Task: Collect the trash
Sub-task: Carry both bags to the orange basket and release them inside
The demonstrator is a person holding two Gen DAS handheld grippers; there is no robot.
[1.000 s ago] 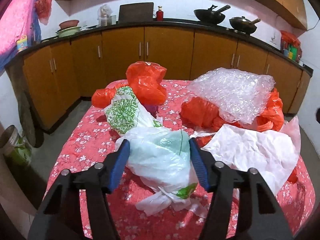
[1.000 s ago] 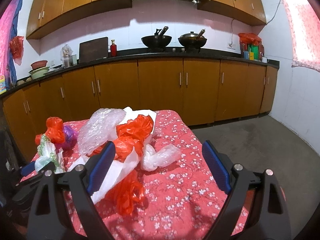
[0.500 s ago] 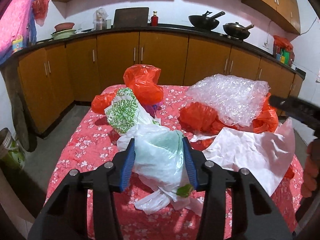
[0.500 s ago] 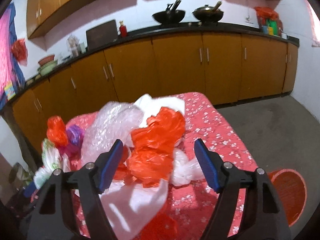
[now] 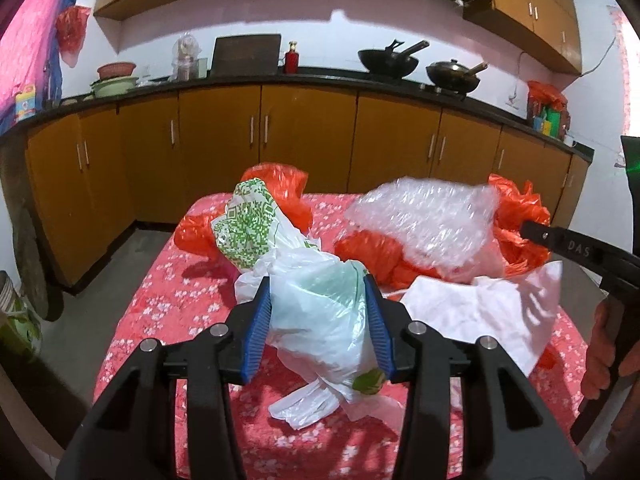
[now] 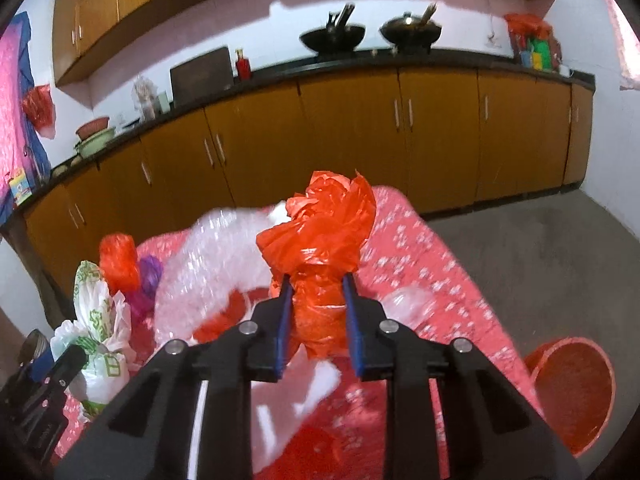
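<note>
Trash heap sits on a bench (image 5: 192,280) covered in a red floral cloth; kitchen cabinets run behind.

Left claw (image 5: 320,320): blue pads pressed onto both sides of a pale green-white plastic bag (image 5: 320,312), gripping it near the bench's front. The bag's tail hangs loose below the pads and drapes on the cloth.

Right claw (image 6: 316,316): jaws closing, an orange plastic bag (image 6: 320,236) bunched between them, pads already pinching its neck. The crumpled top flares above the pads.

Other trash: bubble wrap (image 5: 424,224) lying over more orange film, a white paper sheet (image 5: 480,316) at the bench's right, a green-printed bag (image 5: 248,224) behind the left claw's catch.

A red basket (image 6: 568,392) stands on the floor past the bench's right edge; likely the drop point.

Risks, as judged:
- Orange film is slick and thin; a grip on the neck alone may let it slide out on the lift.
- The orange bag touches the bubble wrap and paper; a pull may drag them off the bench.
- The pale bag's tail may snag the printed bag or trail on the cloth.
- A light bag may drift and miss the basket.
</note>
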